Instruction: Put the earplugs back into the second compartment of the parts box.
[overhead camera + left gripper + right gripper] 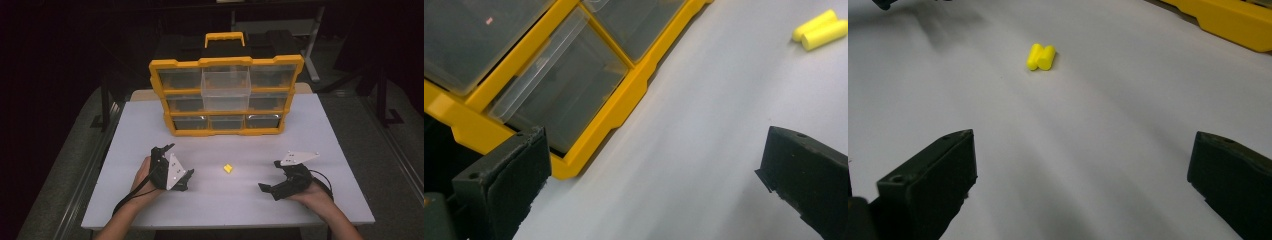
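Two grippers at rest low over the white bench, one on each side of a small yellow piece. From the high view: left gripper held in a hand at the left, tilted, grey plate facing up and inward, jaws spread wide and holding nothing; right gripper in the other hand at the right, grey plate on top, jaws likewise wide apart and holding nothing. Yellow piece lying loose on the bare bench between them, apart from both, slightly nearer the left gripper, and a little toward the person from the yellow organizer. Organizer standing upright at the far side of the bench, black and yellow handle on top, clear drawers in rows, middle top drawer pulled out toward the person.

From the high view, yellow piece merely a small blob. From the right gripper view, seen instead as two short yellow cylinders lying side by side and touching, ahead of the wide-set black jaws and well clear of them. From the left gripper view, same pair at the upper right, off to the side of the open jaws; organizer's lower yellow frame and clear drawers close ahead at the left, detail lost from above
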The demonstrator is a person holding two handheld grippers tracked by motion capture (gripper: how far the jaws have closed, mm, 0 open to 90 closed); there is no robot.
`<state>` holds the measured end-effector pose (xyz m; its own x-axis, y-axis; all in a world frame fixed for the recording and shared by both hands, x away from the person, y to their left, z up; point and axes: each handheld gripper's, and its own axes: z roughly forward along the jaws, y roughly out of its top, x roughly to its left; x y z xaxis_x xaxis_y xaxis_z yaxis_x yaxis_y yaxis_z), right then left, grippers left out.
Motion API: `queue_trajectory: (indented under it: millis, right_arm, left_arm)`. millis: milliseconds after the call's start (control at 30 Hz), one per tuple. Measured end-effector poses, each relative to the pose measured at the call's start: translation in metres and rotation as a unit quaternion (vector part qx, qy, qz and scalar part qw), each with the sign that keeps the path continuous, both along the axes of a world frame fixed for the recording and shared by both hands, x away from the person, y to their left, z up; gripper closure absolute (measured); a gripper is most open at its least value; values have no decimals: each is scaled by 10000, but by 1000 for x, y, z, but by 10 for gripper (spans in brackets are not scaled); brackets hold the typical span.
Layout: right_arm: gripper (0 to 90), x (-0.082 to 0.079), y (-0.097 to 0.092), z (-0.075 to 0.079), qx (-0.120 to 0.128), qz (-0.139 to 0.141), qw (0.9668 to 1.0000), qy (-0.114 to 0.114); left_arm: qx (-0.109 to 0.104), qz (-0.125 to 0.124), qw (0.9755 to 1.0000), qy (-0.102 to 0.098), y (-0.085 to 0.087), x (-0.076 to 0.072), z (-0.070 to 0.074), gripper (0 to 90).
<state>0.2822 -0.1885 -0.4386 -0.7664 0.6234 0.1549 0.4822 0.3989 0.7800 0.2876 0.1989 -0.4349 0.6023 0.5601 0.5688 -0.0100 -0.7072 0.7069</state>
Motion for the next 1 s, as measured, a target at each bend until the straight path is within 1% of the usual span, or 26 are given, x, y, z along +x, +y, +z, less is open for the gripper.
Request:
queue_trajectory:
  millis: [167,300,433,533,633,667,733,767,800,933,1000]
  right_arm:
    - [0,0,0,0,-3,0,10000,3]
    - [0,0,0,0,-4,2,10000,-3]
    - [0,0,-1,0,-7,-1,10000,-14]
    - [0,0,0,0,-2,-4,10000,-12]
    - [0,0,-1,0,-4,-4,10000,-15]
    - [0,0,0,0,-4,-2,10000,-17]
    - [0,0,0,0,-6,-3,10000,-14]
    - [0,0,0,0,-3,-2,10000,-13]
    - [0,0,0,0,-3,-2,10000,-14]
    - [0,0,0,0,-5,-2,10000,-12]
    - [0,0,-1,0,0,-3,10000,-14]
  left_arm:
    - [-244,35,9995,177,2,1,2,2]
    - [-517,53,9979,380,5,3,3,2]
    - [-818,79,9950,573,8,6,5,2]
    - [-1070,114,9916,719,10,7,7,2]
    - [-1206,131,9890,851,13,9,8,2]
    - [-1280,130,9876,898,13,9,9,3]
    - [-1455,134,9840,1019,15,10,9,2]
    - [-1539,145,9820,1082,16,11,10,3]
    - [-1630,149,9795,1172,18,12,10,3]
    - [-1846,181,9730,1376,21,14,10,3]
    - [-1949,196,9693,1485,22,15,10,3]
